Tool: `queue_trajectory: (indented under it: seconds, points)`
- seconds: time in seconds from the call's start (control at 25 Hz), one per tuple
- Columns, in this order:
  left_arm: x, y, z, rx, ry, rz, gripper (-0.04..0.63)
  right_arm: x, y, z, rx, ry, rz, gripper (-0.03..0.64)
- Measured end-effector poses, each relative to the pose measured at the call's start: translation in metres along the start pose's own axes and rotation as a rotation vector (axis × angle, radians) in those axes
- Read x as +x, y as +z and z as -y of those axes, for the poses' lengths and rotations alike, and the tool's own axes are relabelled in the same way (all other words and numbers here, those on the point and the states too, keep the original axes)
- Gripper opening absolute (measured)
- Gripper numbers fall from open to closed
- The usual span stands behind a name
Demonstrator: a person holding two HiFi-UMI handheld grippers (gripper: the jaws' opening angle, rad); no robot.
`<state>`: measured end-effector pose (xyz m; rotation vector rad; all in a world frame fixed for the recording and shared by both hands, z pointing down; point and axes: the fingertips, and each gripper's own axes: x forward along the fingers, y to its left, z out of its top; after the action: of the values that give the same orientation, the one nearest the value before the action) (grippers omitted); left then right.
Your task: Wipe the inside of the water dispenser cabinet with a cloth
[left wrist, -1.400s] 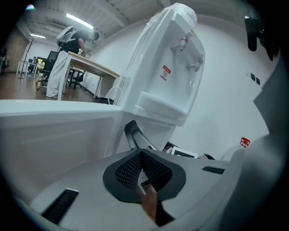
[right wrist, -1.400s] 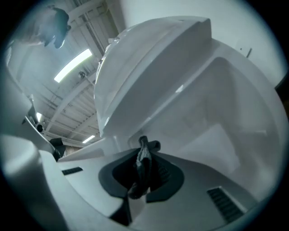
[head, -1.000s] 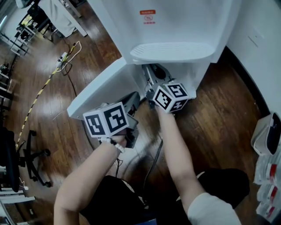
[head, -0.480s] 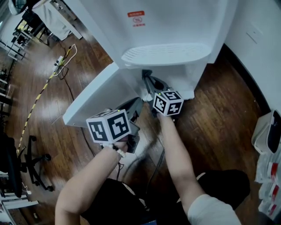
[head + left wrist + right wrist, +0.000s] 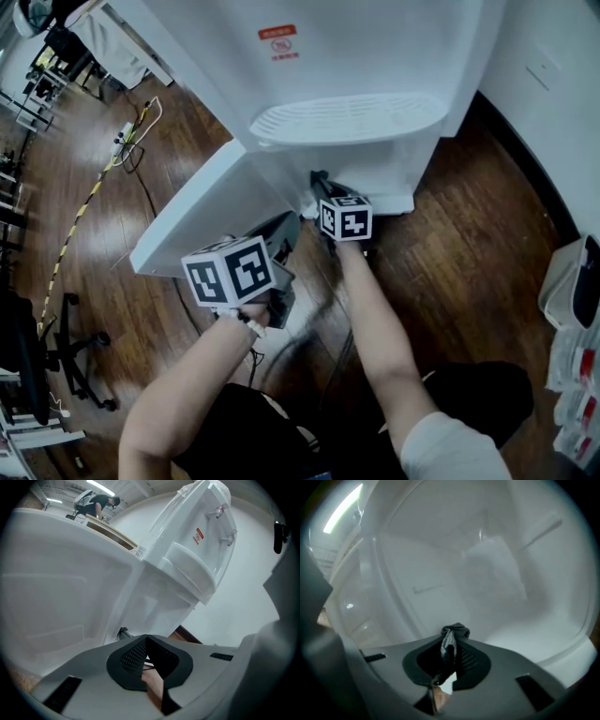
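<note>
Two grippers show in my feeds, both low in front of the tall white plastic water dispenser (image 5: 375,56). My right gripper (image 5: 321,183) reaches into the cabinet under the dispenser's rounded drip ledge (image 5: 342,117), and only its marker cube sticks out in the head view. In the right gripper view, its jaws are pinched on a small dark grey cloth (image 5: 453,632). The cloth bunches up just past the jaw tips, with a paler strip running down between them. Around it I see the cabinet's smooth white inner walls (image 5: 487,573); the cloth looks close to the floor of the compartment, though I cannot tell whether it touches.

My left gripper (image 5: 284,234) sits outside the cabinet, just beside the lower edge of the open white cabinet door (image 5: 202,211), which swings out to the left. In the left gripper view, its jaws are pressed together at the tips with nothing between them. Dark wooden floor (image 5: 469,216) surrounds the dispenser.
</note>
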<state>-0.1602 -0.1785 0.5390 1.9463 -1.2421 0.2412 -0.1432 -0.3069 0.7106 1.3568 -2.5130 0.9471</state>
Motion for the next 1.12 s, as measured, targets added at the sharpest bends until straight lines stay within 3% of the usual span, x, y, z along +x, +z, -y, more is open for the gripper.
queue_trajectory:
  seconds: [0.16, 0.36, 0.68, 0.88, 0.96, 1.12]
  points:
    - [0.0, 0.0, 0.005, 0.05, -0.007, -0.01, -0.012, 0.009, -0.015, 0.003, -0.015, 0.001, -0.09, 0.038]
    - [-0.003, 0.002, 0.001, 0.062, 0.005, -0.009, -0.012, -0.011, 0.04, -0.007, 0.021, 0.109, 0.154, 0.035]
    - [0.0, 0.001, 0.009, 0.099, -0.003, -0.019, -0.012, -0.051, 0.136, -0.062, -0.227, 0.251, 0.323, 0.035]
    - [-0.001, 0.001, 0.009, 0.103, -0.001, -0.019, -0.012, -0.074, 0.177, -0.093, -0.25, 0.364, 0.491, 0.035]
    - [-0.002, 0.001, 0.008, 0.101, 0.002, -0.021, -0.012, -0.068, 0.174, -0.09, -0.272, 0.331, 0.465, 0.035]
    - [-0.004, 0.002, 0.007, 0.097, 0.004, -0.017, -0.012, -0.036, 0.135, -0.058, -0.266, 0.198, 0.294, 0.035]
